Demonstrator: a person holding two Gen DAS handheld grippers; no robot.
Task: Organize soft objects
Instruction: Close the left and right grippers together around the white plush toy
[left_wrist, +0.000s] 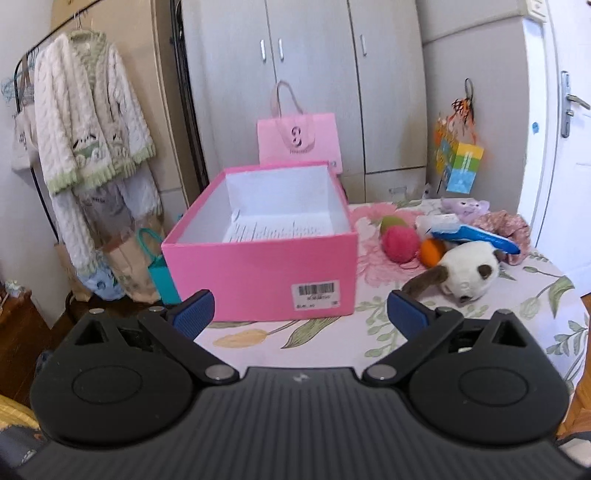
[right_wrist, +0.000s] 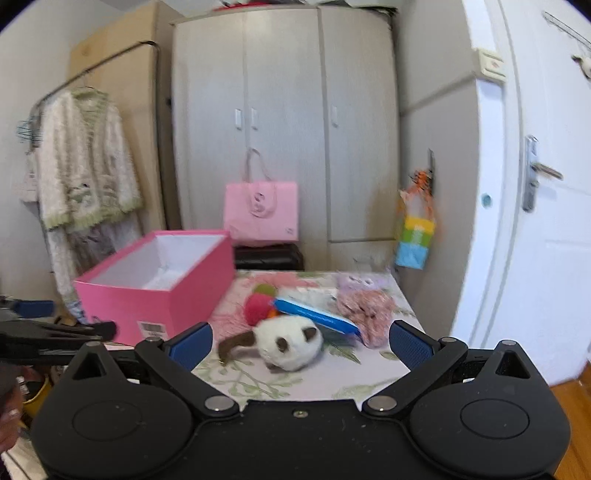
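Note:
An open pink box stands on the floral table, holding only paper; it also shows in the right wrist view. To its right lies a pile of soft things: a white and brown plush cat, a pink ball, an orange ball, a green ball, a blue packet, a pink scrunchie cloth and a purple plush. My left gripper is open, in front of the box. My right gripper is open, just before the cat.
The table has a floral cloth and ends at the right near a white door. A pink bag and a wardrobe stand behind. A clothes rack with a cardigan stands left. The left gripper's body shows at the right view's left.

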